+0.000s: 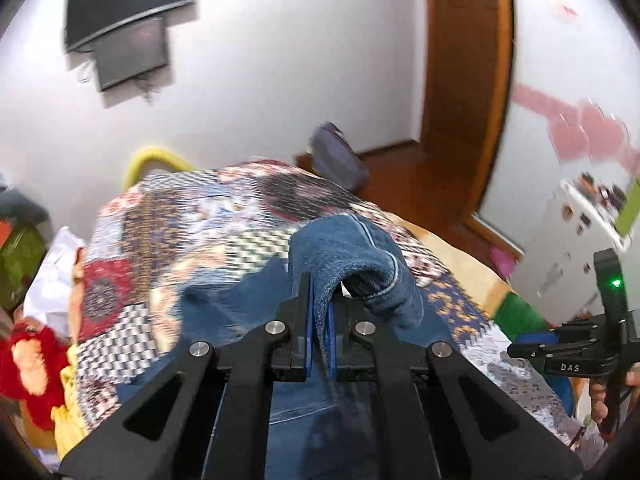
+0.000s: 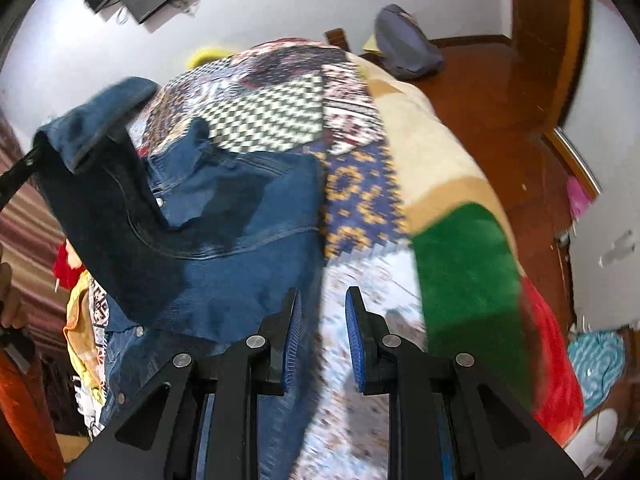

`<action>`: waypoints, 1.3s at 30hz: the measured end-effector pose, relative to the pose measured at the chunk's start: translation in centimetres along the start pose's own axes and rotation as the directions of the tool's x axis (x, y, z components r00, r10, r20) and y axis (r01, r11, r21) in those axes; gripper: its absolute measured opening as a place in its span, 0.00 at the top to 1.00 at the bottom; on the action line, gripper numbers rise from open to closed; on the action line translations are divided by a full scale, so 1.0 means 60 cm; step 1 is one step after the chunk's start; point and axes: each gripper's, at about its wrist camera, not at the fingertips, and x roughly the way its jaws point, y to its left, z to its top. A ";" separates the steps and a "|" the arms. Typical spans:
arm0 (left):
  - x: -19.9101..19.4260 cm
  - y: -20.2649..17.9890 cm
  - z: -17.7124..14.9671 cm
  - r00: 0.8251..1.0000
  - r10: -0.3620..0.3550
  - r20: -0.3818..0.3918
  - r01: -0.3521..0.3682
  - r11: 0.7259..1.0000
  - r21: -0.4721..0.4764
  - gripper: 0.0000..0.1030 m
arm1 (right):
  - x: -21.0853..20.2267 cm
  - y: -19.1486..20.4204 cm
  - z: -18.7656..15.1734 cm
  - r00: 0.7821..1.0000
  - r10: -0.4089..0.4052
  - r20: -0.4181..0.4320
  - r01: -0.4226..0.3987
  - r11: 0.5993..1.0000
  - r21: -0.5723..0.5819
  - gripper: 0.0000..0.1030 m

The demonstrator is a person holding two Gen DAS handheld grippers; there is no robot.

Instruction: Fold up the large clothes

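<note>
Denim, thick and heavy: the jacket (image 2: 224, 216) lies on the bed (image 2: 452, 168) toward its left side, one part lifted in the closed left tongs (image 1: 320, 312). It should hang stiffly; hems and seams seem the best hold. Right tongs (image 2: 322, 336) stand apart, empty, beside its right edge. A red toy (image 1: 34, 364) crowds the left edge.

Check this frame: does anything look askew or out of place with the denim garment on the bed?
Only the denim jacket looks askew. It lies rumpled on the patchwork bedspread, one part lifted and pinched in the left gripper, with a cuff flopping over the fingers. The right gripper holds nothing, jaws apart. Nothing is spilled or damaged.
</note>
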 end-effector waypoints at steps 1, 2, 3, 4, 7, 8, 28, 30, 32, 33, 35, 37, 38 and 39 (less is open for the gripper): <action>-0.013 0.023 -0.007 1.000 0.014 0.006 -0.014 1.000 -0.018 0.95 | 0.007 0.012 0.007 1.000 0.003 -0.005 -0.003 1.000 -0.013 0.82; -0.018 0.039 -0.015 1.000 0.027 0.006 -0.027 0.999 -0.029 0.95 | 0.015 0.026 0.015 1.000 0.006 -0.012 -0.006 1.000 -0.026 0.82; -0.021 0.057 -0.024 0.999 0.035 0.002 -0.035 0.999 -0.038 0.95 | 0.022 0.035 0.021 1.000 0.008 -0.019 -0.009 0.999 -0.037 0.82; -0.021 0.073 -0.037 0.999 0.038 -0.010 -0.039 0.998 -0.050 0.95 | 0.035 0.050 0.028 1.000 0.007 -0.028 -0.008 0.999 -0.052 0.82; -0.008 0.118 -0.089 0.996 0.048 -0.077 -0.055 0.995 -0.084 0.95 | 0.073 0.077 0.038 0.998 -0.035 -0.056 0.031 0.996 -0.086 0.82; -0.001 0.133 -0.113 0.993 0.046 -0.106 -0.057 0.993 -0.100 0.95 | 0.093 0.088 0.039 0.996 -0.060 -0.070 0.052 0.993 -0.111 0.82; 0.075 0.203 -0.384 0.921 -0.010 -0.389 -0.117 0.946 -0.301 0.86 | 0.153 0.068 -0.011 0.931 -0.360 -0.052 0.325 0.887 -0.328 0.26; 0.077 0.182 -0.372 0.906 0.052 -0.420 -0.158 0.962 -0.221 0.81 | 0.140 0.058 -0.012 0.944 -0.323 -0.064 0.293 0.914 -0.281 0.26; 0.079 0.172 -0.360 0.894 0.115 -0.433 -0.199 0.968 -0.153 0.52 | 0.126 0.055 -0.013 0.954 -0.294 -0.065 0.269 0.929 -0.253 0.26; 0.081 0.168 -0.355 0.892 0.145 -0.428 -0.219 0.967 -0.130 0.42 | 0.119 0.053 -0.013 0.959 -0.276 -0.065 0.253 0.937 -0.239 0.26; 0.082 0.163 -0.342 0.903 0.152 -0.403 -0.219 0.968 -0.124 0.21 | 0.107 0.054 -0.015 0.967 -0.249 -0.061 0.230 0.947 -0.224 0.26; 0.093 0.159 -0.334 0.904 0.138 -0.406 -0.207 0.970 -0.130 0.21 | 0.094 0.057 -0.019 0.972 -0.229 -0.053 0.213 0.953 -0.217 0.26; 0.103 0.157 -0.332 0.899 0.143 -0.414 -0.210 0.970 -0.121 0.21 | 0.092 0.059 -0.019 0.973 -0.224 -0.049 0.209 0.954 -0.215 0.26; 0.115 0.154 -0.331 0.894 0.158 -0.420 -0.222 0.969 -0.108 0.21 | 0.088 0.061 -0.020 0.975 -0.218 -0.046 0.204 0.956 -0.213 0.26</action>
